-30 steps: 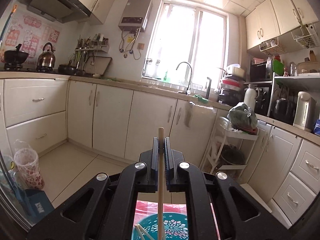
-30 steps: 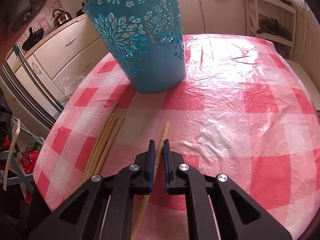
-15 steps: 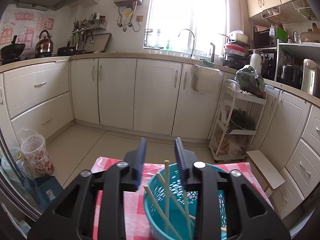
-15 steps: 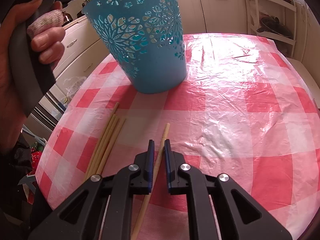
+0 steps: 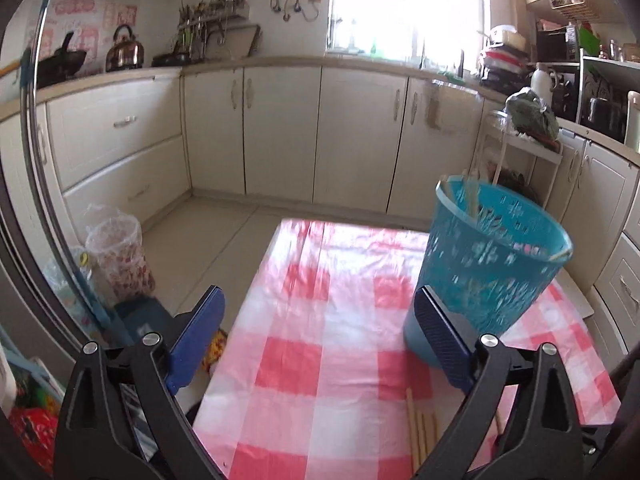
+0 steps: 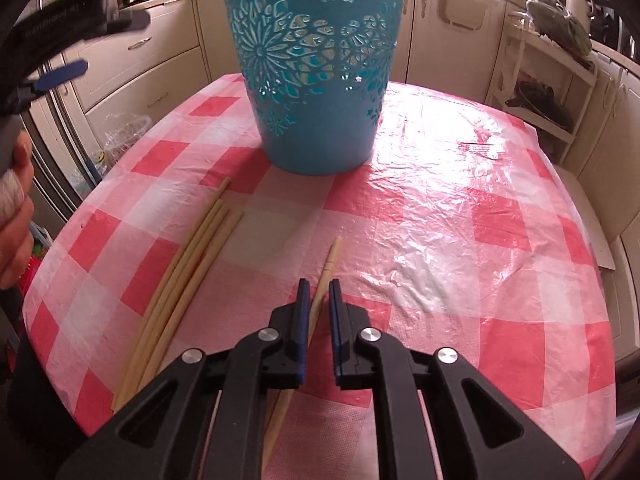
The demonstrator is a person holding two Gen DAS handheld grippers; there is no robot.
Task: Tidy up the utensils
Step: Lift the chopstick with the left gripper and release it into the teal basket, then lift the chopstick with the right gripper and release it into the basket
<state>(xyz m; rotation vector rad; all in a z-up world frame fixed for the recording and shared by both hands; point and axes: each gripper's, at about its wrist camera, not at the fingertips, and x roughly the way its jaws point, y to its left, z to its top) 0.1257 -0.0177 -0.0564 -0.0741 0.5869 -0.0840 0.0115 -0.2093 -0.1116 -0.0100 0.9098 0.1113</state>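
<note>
A teal cut-out basket (image 6: 316, 80) stands on the red-checked table (image 6: 480, 240), with several chopsticks (image 5: 472, 196) leaning inside it. A bundle of pale chopsticks (image 6: 188, 268) lies left of centre, and its tips (image 5: 420, 428) also show in the left wrist view. A single chopstick (image 6: 330, 260) lies between the pads of my right gripper (image 6: 318, 284), which is shut on it low over the cloth. My left gripper (image 5: 318, 292) hangs to the left of the basket (image 5: 492, 264), its jaws opening wide with nothing between them.
A hand (image 6: 12, 220) holds the left gripper beyond the table's left edge. On the floor to the left stands a bagged bin (image 5: 116, 252). Cream cabinets (image 5: 280, 132) run behind, and a white rack with a green bag (image 5: 528, 116) stands at the right.
My left gripper released its chopstick into the basket, opened wide, and dropped down to the basket's left. The right gripper stayed in place around the single chopstick.
</note>
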